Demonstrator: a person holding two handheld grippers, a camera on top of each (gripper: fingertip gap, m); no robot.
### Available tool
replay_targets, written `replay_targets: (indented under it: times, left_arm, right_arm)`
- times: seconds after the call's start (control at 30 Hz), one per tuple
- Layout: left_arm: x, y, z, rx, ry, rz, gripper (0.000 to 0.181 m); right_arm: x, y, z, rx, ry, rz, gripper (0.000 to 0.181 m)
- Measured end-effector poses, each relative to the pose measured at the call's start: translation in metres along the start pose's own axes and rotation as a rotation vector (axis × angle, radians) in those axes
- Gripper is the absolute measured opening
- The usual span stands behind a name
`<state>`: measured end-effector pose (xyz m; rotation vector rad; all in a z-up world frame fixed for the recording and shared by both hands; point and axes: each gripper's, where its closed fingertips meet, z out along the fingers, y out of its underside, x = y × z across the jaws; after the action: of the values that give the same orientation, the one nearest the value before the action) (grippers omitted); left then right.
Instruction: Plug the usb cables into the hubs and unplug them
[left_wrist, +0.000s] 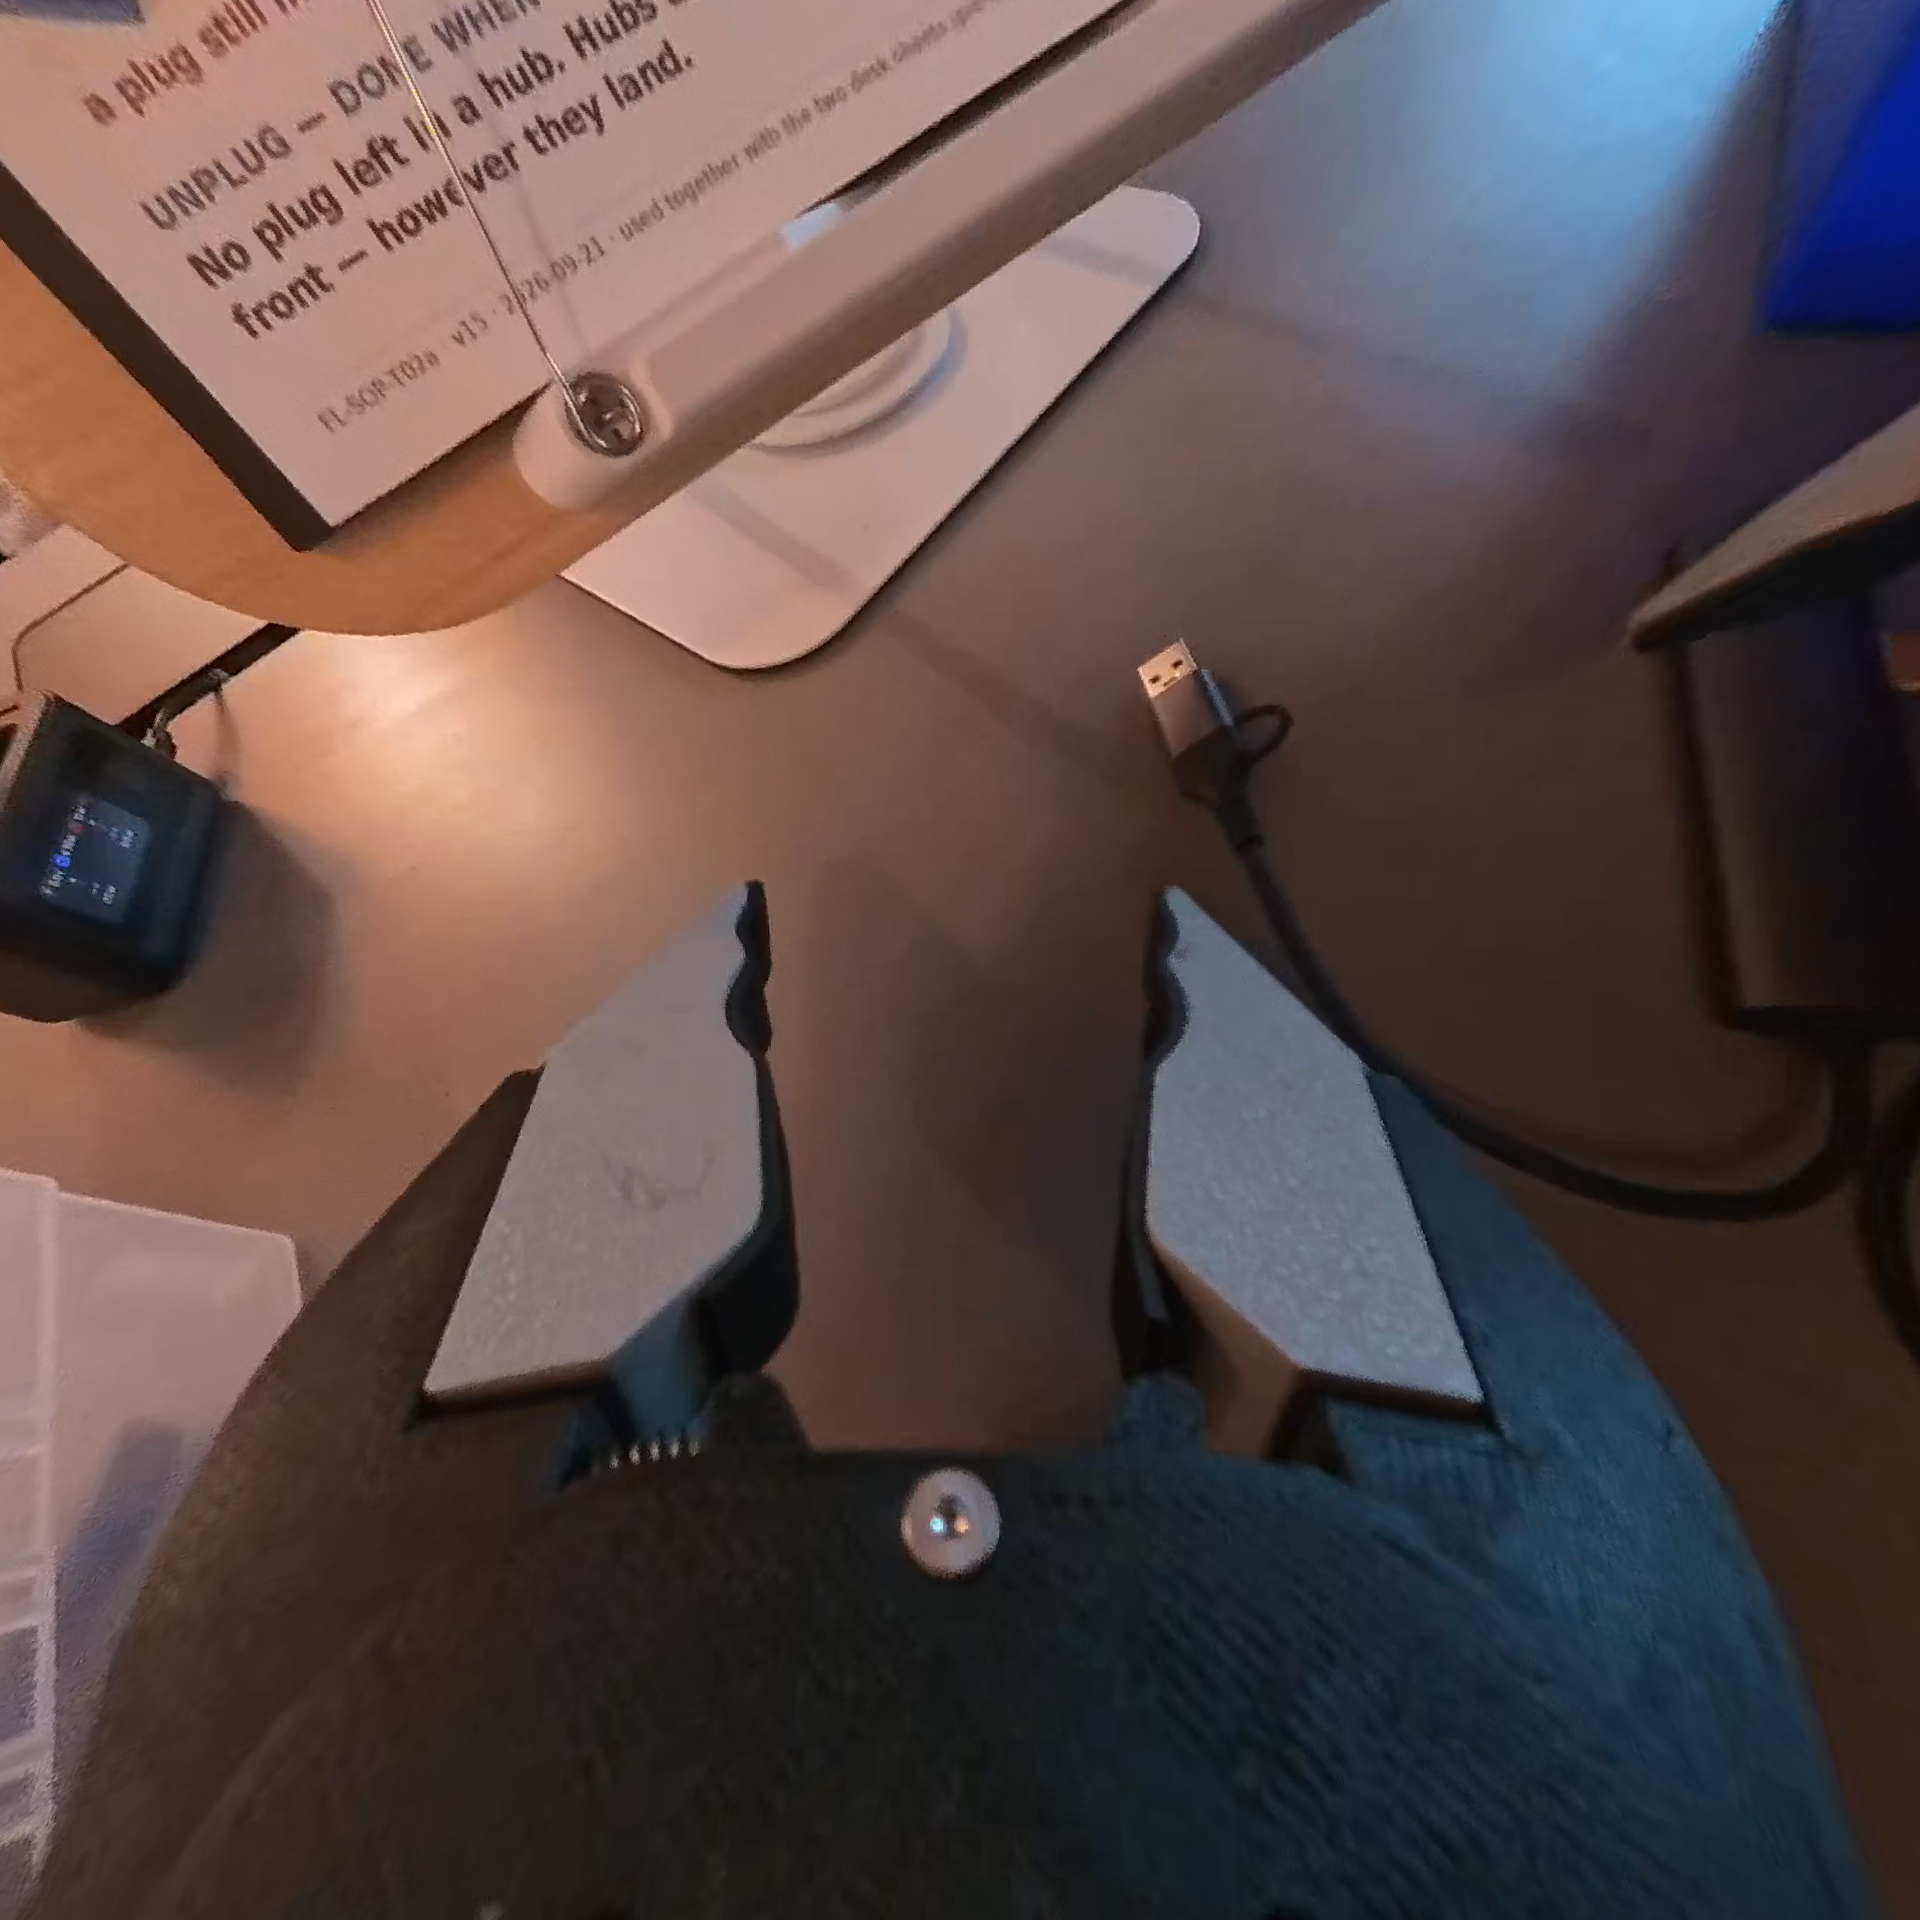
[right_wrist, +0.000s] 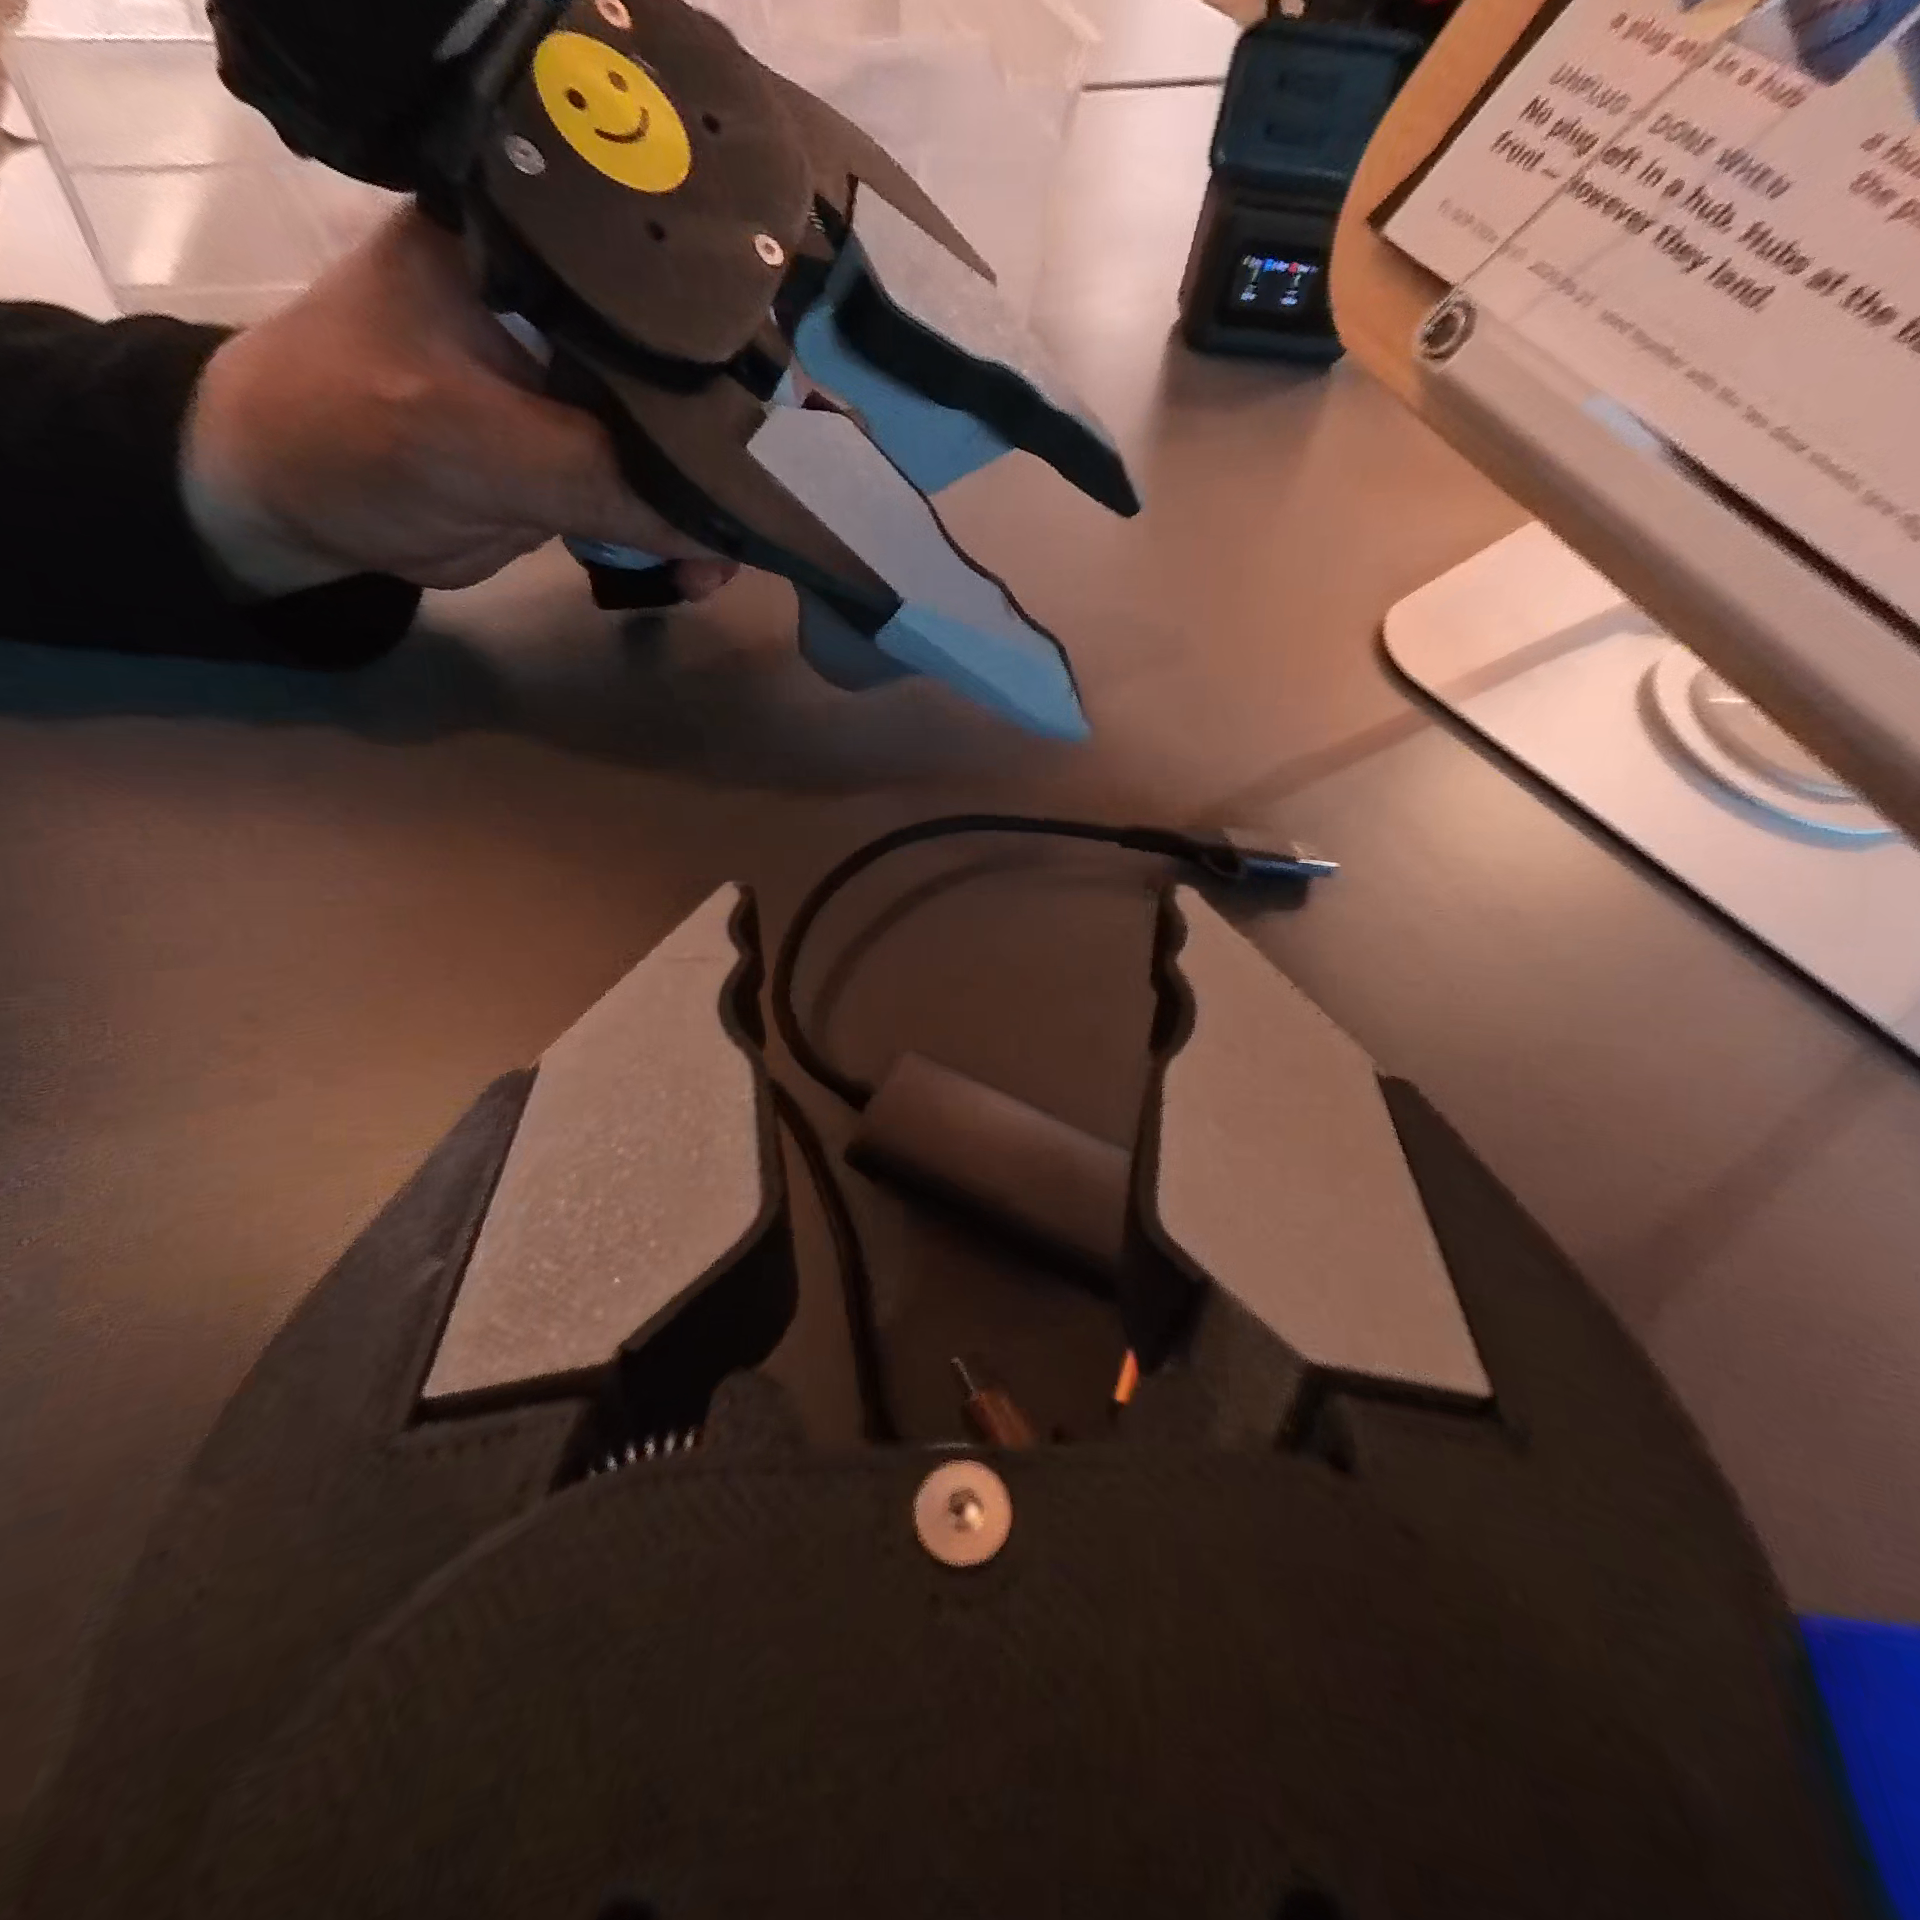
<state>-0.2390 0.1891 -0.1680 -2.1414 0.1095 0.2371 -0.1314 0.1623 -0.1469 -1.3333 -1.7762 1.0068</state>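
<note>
Left gripper: fingers spread wide apart, nothing between them; hovers above the bare grey tabletop. In the right wrist view it shows at upper left, carried by a hand in a dark sleeve, a yellow smiley disc on its body.
Right gripper: fingers apart, holding nothing; poised over a hub, not touching it.
Hub, near: dark slim box, flat on the table, seen between the right gripper's fingers; its far end is partly hidden by the right finger.
USB cable: black lead from the hub, curving in a loop across the table.
USB plug: metal-tipped connector at the cable's end, lying loose on the table, unplugged, just ahead and right of the left gripper, near the stand's base.
Second hub: dark box at the right edge of the left wrist view, partly cut off; whether anything is plugged in cannot be told.
Stand base: white rounded plate on the table.
Instruction sheet: printed white page on a tan board, held on the stand above the base.
Small device: black box with a lit screen, on the table at left.
Clear plastic container: at the lower left edge.
</note>
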Motion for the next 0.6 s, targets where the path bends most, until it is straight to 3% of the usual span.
replay_targets:
  times: [0.2, 0.6]
  left_arm:
    - [0.003, -0.002, 0.000, 0.019, 0.049, -0.075, 0.067]
    - [-0.007, 0.003, -0.003, 0.013, -0.012, -0.039, 0.053]
  right_arm:
    - [0.018, -0.002, -0.005, -0.003, 0.125, 0.007, 0.071]
    - [0.044, 0.014, -0.012, -0.062, 0.229, 0.046, 0.066]
